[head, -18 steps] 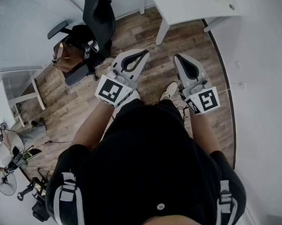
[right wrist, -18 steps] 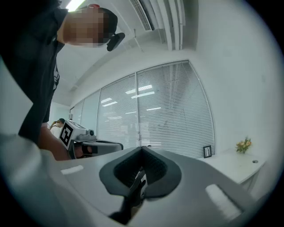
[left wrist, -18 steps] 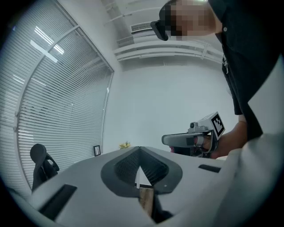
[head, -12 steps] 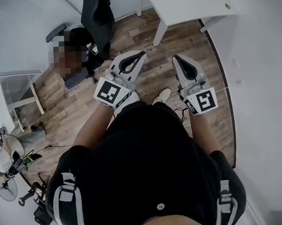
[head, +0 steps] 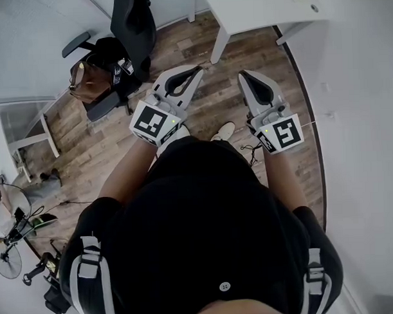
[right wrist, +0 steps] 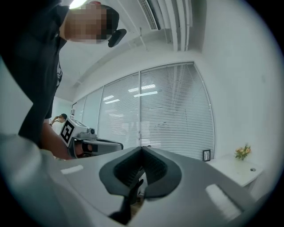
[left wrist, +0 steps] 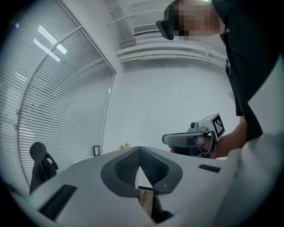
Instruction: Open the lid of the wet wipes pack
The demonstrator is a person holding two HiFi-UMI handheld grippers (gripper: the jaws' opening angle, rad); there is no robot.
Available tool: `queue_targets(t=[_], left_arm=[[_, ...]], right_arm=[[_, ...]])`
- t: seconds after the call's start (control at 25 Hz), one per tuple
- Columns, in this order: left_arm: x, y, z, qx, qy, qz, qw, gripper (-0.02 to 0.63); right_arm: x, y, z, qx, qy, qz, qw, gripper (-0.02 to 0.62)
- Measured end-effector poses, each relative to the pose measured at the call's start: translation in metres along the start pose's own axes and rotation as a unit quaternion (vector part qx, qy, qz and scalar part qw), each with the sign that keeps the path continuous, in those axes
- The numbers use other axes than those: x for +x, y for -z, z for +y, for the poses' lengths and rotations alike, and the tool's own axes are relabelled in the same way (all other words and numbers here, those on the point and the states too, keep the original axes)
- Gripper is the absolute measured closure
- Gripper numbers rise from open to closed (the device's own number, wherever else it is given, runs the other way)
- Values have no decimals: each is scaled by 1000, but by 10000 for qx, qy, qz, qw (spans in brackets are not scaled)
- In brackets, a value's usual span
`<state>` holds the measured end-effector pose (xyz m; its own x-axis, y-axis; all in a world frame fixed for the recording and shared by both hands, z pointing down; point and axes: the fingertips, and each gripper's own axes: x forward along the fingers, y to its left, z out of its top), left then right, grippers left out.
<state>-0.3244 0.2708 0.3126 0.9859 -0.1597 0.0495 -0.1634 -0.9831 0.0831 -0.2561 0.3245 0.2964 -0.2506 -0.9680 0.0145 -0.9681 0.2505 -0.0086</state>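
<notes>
Left tongs (head: 198, 70): closed, with the grey jaws meeting at their tips and nothing between them. They are held level, pointing ahead over the wood-plank floor (head: 207, 107).
Right tongs (head: 241, 74): also closed and empty, level, just beside the left pair and roughly parallel with it.
Wet wipes pack: it shows in none of the three views, and neither pair of tongs is near it. It may lie on the white rectangular counter (head: 262, 12) ahead of both tips. Only a bare corner of that counter shows, so I cannot place the pack.
Pack's look: cannot be told, since its colour, lid and flap are all unseen.
Step in hand: as I judge it, the approach; the task proper has not begun.
Doing it well: bring both tongs over the counter until the pack shows in their own views, then open them before reaching. One pair should likely pin the soft body of the pack flat. The other can then catch the free lip of the lid and lift it about its hinge. Pulling on the lid alone would probably drag the whole pack.
Left of the left tongs: a black office chair draped with a dark garment (head: 133, 26), with a brown leather bag (head: 89, 78) beside it.
Below the tongs: the person's white shoe (head: 222, 131) on the floor.
</notes>
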Motion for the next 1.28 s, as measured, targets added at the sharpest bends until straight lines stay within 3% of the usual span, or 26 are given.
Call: queue_targets(t=[0.16, 0.24, 0.76, 1.28], left_arm=[[7, 2, -5, -7, -24, 29, 10000, 598], [10, 4, -7, -53, -41, 19, 10000, 598], [43, 5, -27, -12, -23, 66, 10000, 598], [94, 10, -58, 14, -98, 169, 9998, 598]], right_arm=[[-3, 2, -7, -22, -49, 37, 10000, 583], [-5, 5, -9, -21, -78, 92, 9999, 523], [-23, 11, -35, 37, -232, 226, 9995, 382], [-52, 15, -84, 58, -385, 159, 9991, 347]])
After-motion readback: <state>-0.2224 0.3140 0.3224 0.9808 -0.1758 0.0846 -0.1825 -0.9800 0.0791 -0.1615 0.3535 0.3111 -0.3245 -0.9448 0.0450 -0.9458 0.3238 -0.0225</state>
